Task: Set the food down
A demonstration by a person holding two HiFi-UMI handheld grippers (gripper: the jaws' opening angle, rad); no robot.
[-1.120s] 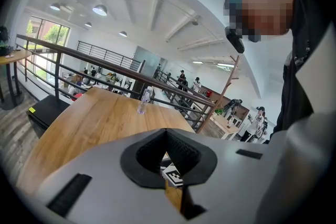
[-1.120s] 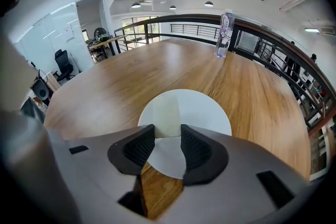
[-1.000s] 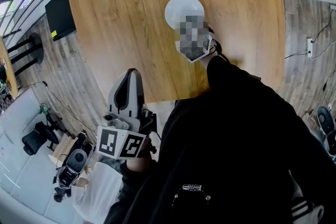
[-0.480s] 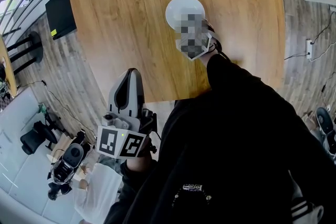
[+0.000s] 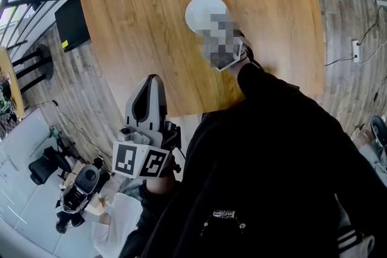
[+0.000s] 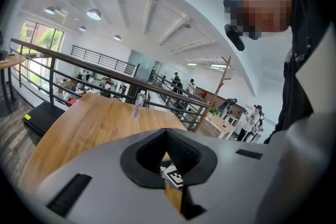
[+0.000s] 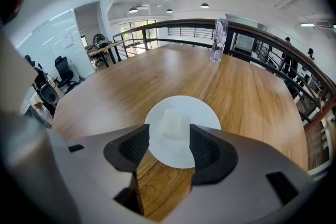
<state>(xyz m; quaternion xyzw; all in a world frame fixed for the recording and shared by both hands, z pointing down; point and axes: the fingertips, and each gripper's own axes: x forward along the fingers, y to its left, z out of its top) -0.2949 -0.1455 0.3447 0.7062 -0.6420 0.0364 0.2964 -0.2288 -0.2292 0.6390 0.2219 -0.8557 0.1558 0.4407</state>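
A white plate (image 7: 203,113) lies on the round wooden table (image 5: 139,21) and shows in the head view as a white plate (image 5: 202,9) too. A pale cube of food (image 7: 173,123) rests on it. My right gripper (image 7: 169,132) reaches over the plate's near rim. Its jaws are opening, with the food between them and a thin gap at each pad. In the head view a blurred patch covers most of this gripper. My left gripper (image 5: 151,83) is held off the table's near edge, pointing up. The left gripper (image 6: 167,132) is shut and holds nothing.
A clear bottle (image 7: 219,41) stands at the table's far side, by a black railing (image 7: 262,29). A black box (image 5: 71,18) sits on the floor left of the table. Chairs and gear (image 5: 78,190) lie on the floor at the lower left.
The head view has shifted a little, so the plate sits slightly higher and further left in the picture. The left gripper stays in about the same place off the table edge.
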